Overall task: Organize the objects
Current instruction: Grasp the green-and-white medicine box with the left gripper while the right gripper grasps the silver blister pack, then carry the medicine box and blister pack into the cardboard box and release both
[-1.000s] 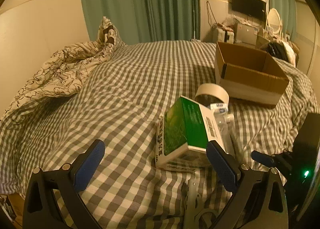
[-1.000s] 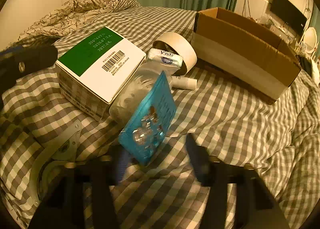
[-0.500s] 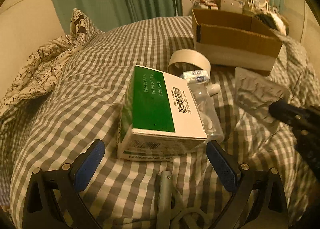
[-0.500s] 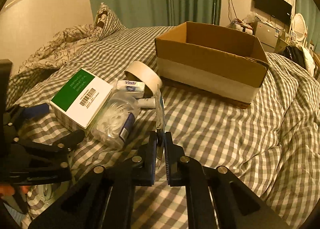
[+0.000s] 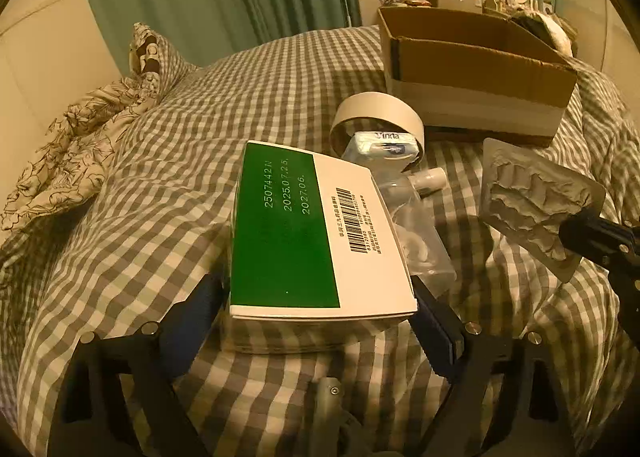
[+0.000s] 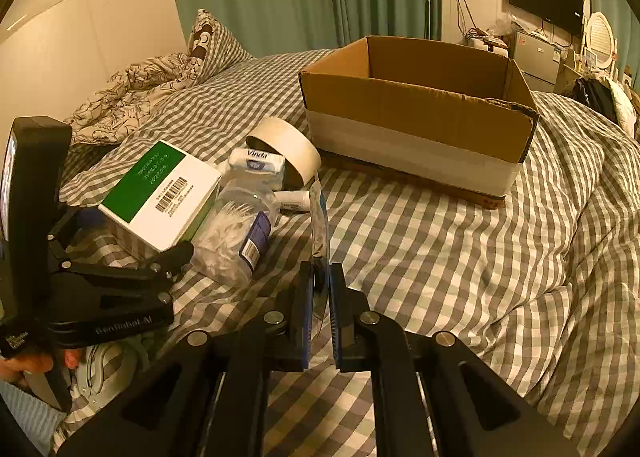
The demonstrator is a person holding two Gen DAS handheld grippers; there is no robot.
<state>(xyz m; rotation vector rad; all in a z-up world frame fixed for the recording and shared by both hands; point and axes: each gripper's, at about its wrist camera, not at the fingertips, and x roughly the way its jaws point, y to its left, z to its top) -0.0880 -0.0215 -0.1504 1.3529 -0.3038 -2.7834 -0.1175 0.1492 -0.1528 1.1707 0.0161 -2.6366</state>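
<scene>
A green and white box (image 5: 288, 233) lies on the checked bed. My left gripper (image 5: 316, 291) straddles its near end, jaws closing, and both blue pads meet the box's sides. In the right wrist view the box (image 6: 160, 193) sits in that left gripper (image 6: 132, 233). My right gripper (image 6: 320, 277) is shut on a blister pack (image 6: 320, 217), seen edge-on and held above the bed. The left wrist view shows the pack's foil side (image 5: 536, 205) at the right gripper's tip (image 5: 580, 225). An open cardboard box (image 6: 416, 109) stands beyond.
Beside the green box lie a tape roll (image 6: 288, 145), a tissue pack (image 6: 256, 163), a clear jar of cotton swabs (image 6: 232, 233) and a small white tube (image 6: 294, 199). A grey tool (image 5: 332, 397) lies near me. A crumpled floral duvet (image 5: 80, 145) fills the left.
The left jaws have narrowed from wide apart onto the green box's sides. The right gripper picked up the blister pack a second ago and has since held it shut and steady.
</scene>
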